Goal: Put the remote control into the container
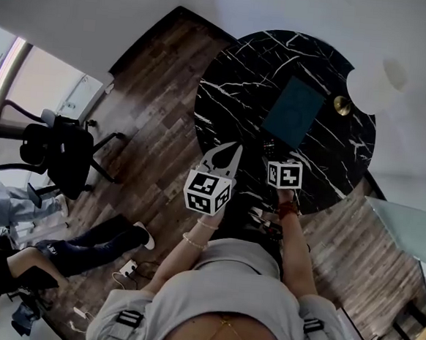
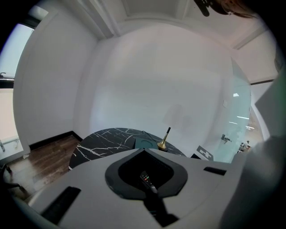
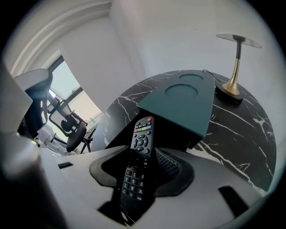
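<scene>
Holding the remote control [image 3: 140, 138] clamped in the right tool [image 3: 149, 156] before the teal container [image 3: 187, 100], mid-frame; next, reach its opening and release. Left tool [image 2: 144, 151] closed, empty.

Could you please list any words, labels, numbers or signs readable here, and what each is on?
None can be read.
The remote control: button markings too small and blurred.
The left marker cube and the right marker cube: square patterns only, no letters.
</scene>
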